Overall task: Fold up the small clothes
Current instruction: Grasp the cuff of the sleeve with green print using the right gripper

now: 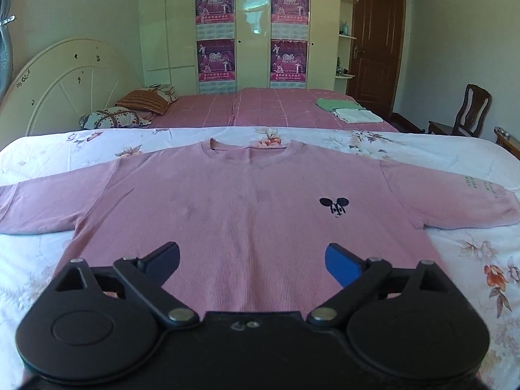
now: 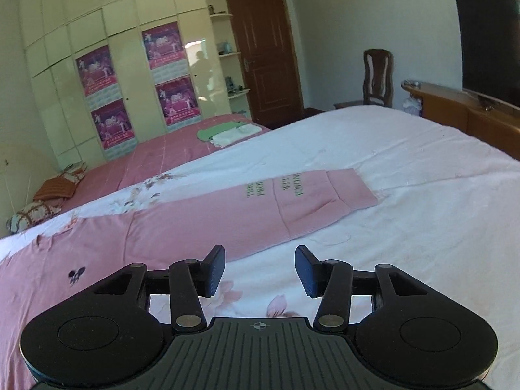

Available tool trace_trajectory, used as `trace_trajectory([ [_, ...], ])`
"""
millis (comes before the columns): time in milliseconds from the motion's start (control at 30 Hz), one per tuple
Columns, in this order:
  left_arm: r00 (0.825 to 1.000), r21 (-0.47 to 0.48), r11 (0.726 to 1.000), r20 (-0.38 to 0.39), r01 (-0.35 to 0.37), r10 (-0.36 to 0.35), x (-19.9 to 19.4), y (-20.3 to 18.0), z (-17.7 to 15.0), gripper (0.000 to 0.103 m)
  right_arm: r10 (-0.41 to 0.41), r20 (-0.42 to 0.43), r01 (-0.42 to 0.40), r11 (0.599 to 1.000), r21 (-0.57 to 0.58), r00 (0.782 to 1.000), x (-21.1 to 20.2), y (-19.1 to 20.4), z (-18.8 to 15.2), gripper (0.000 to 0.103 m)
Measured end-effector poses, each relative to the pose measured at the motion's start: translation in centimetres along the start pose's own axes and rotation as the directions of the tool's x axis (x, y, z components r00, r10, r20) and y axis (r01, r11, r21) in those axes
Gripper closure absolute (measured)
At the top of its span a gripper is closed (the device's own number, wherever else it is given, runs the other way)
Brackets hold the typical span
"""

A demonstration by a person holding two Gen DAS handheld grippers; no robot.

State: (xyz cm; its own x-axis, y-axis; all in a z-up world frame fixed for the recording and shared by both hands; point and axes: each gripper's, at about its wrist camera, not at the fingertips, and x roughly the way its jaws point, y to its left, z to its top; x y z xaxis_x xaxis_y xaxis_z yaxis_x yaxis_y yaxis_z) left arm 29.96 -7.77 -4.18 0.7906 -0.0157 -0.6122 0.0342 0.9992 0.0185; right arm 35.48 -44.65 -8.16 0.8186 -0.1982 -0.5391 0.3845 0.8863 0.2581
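Observation:
A pink long-sleeved shirt [image 1: 247,214] lies flat and face up on the white floral bedspread [image 1: 471,260], sleeves spread out, with a small black logo [image 1: 334,206] on the chest. My left gripper [image 1: 252,256] is open and empty, hovering over the shirt's lower middle. In the right wrist view the shirt's right sleeve [image 2: 292,198] with green lettering stretches across the bedspread [image 2: 422,227]. My right gripper [image 2: 260,269] is open and empty, just in front of the sleeve's near edge.
A second bed with a pink cover [image 1: 276,107] stands beyond, with folded green and white clothes [image 1: 349,110] and pillows [image 1: 130,110] on it. A wardrobe [image 1: 237,26], door [image 1: 377,42], chair [image 1: 468,113], wooden footboard [image 2: 471,113] and TV [image 2: 490,45] stand around.

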Motion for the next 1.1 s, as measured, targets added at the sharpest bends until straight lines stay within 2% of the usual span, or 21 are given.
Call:
trace_trajectory([
  [167,1.0,-0.01,1.0,-0.029,-0.01,0.01,4.3,-0.9,1.0,0.008,-0.044,-0.012,0.046,0.985,0.167,0.999,5.9,-6.1,2.0,0.054],
  [300,0.998,0.007,1.0,-0.055,-0.012,0.012,6.2,-1.9,1.1,0.008,-0.055,-0.054,0.069,0.95,0.304,0.997,9.5,-10.6,2.3,0.054],
  [400,0.997,0.01,1.0,-0.07,-0.013,0.014,6.9,-2.2,1.0,0.008,-0.02,-0.063,0.044,0.911,0.409,0.998,10.6,-13.8,2.2,0.054],
  [600,0.995,-0.003,0.999,-0.094,-0.042,0.042,8.0,-1.4,1.3,0.008,0.027,-0.024,-0.013,0.887,0.462,0.999,10.2,-16.3,2.7,0.054],
  [633,0.994,-0.007,0.999,-0.098,-0.047,0.046,8.0,-1.1,1.4,0.008,0.031,-0.022,-0.018,0.887,0.462,0.999,10.1,-16.6,2.8,0.055],
  [667,0.994,-0.013,0.999,-0.1,-0.048,0.047,8.0,-0.7,1.5,0.008,0.028,-0.028,-0.012,0.895,0.445,0.999,10.2,-16.7,3.1,0.079],
  [700,0.994,-0.021,0.999,-0.102,-0.048,0.045,8.0,-0.3,1.8,0.008,0.033,-0.055,-0.007,0.905,0.425,0.998,10.5,-16.8,3.3,0.097],
  [767,0.994,-0.023,0.998,-0.101,-0.055,0.052,7.9,0.6,2.0,0.008,0.012,-0.048,0.009,0.916,0.401,0.999,9.9,-16.8,3.8,0.096],
  [833,0.992,-0.006,0.997,-0.108,-0.071,0.07,7.9,1.7,2.1,0.008,-0.033,0.046,0.018,0.953,0.302,0.998,7.9,-15.4,4.3,0.096],
  [867,0.99,-0.001,0.997,-0.119,-0.076,0.076,7.9,2.4,2.1,0.008,-0.078,0.029,0.069,0.969,0.238,0.997,8.0,-14.8,4.3,0.096],
  [900,0.989,-0.001,0.997,-0.129,-0.074,0.073,7.9,3.2,2.0,0.009,-0.122,-0.062,0.132,0.971,0.201,0.991,8.9,-14.4,3.8,0.096],
  [933,0.988,-0.001,0.997,-0.134,-0.075,0.074,7.8,4.2,2.1,0.009,-0.138,-0.088,0.153,0.967,0.202,0.987,9.1,-14.3,3.6,0.096],
  [967,0.988,0.001,0.997,-0.129,-0.083,0.082,7.6,5.0,2.0,0.009,-0.15,-0.063,0.159,0.971,0.177,0.987,8.3,-13.5,3.7,0.096],
  [1033,0.988,0.0,0.996,-0.124,-0.092,0.091,7.5,6.9,1.9,0.009,-0.115,0.017,0.112,0.987,0.114,0.993,5.9,-11.0,4.0,0.096],
  [1100,0.988,-0.02,0.996,-0.132,-0.087,0.084,7.9,8.9,1.9,0.012,-0.045,0.06,0.042,0.998,0.056,0.997,3.6,-7.5,3.8,0.096],
])
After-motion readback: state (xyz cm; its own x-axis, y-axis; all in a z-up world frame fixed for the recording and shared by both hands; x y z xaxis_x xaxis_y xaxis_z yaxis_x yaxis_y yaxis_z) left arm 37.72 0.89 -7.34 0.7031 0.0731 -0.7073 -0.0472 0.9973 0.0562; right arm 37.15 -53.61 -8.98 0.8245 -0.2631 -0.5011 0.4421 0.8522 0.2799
